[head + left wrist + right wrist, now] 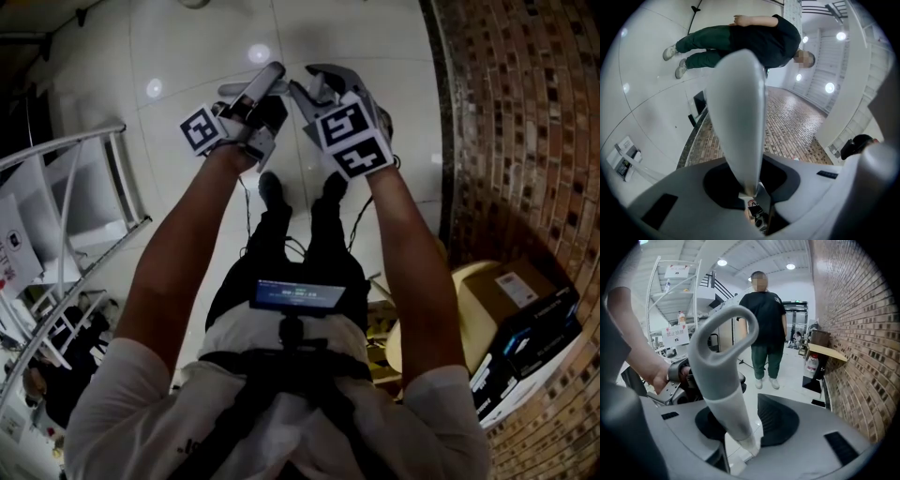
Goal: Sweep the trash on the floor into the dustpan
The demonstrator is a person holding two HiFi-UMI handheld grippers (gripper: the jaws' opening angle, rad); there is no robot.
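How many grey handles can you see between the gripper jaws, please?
2. A tapered handle sits clamped in the left gripper; a looped handle stands between the jaws of the right gripper. More may lie out of view.

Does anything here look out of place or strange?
The grey loop handle sits loose in the right claw: it leans on one jaw, with a gap to the other pad. Otherwise nothing stands out.

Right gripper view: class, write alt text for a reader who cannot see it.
A grey handle with a loop at its top stands between the right gripper's open jaws. Beyond it a person in a black top and green trousers stands on a pale floor, with a brick wall to the right.
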